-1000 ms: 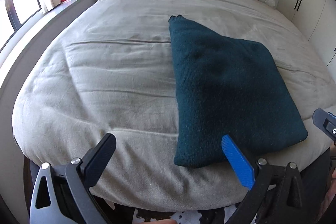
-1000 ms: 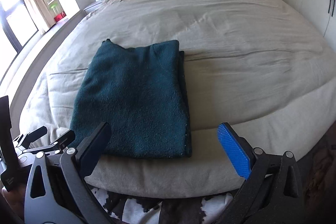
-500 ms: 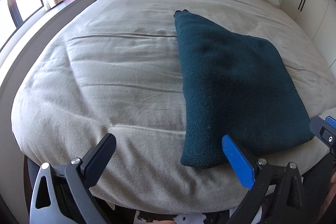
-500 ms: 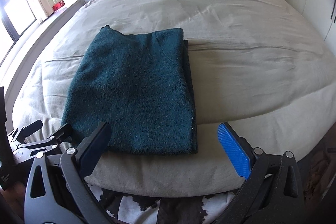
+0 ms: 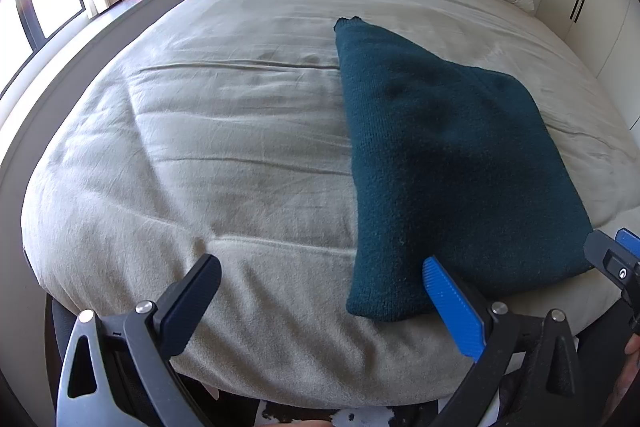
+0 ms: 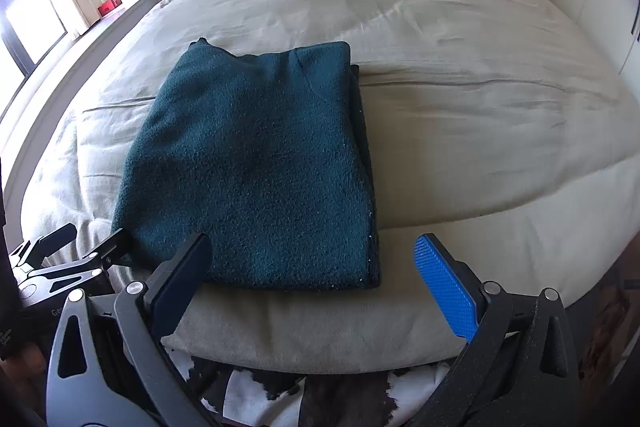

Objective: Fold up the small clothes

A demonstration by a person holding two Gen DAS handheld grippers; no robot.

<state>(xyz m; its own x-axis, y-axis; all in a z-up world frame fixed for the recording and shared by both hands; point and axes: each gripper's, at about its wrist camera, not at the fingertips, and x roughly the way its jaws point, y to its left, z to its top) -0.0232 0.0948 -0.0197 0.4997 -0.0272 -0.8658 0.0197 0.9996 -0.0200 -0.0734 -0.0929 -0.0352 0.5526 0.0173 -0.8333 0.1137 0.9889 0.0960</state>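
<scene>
sweater (image 6: 256, 163), dark teal and folded into a rectangle, lies flat at the near edge of the beige bed (image 6: 460, 131). your left gripper (image 5: 320, 301) hovers spread wide at its near left corner, empty; your right gripper (image 6: 316, 275) gapes over its near edge, gripping nothing.

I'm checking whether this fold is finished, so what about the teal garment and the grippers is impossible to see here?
- Teal garment: its folded-under layers and underside are hidden by its top layer, both views.
- Its near right corner, left wrist view: covered by the left gripper's blue finger.
- Right gripper: body cut off by the bottom edge, right wrist view.
</scene>
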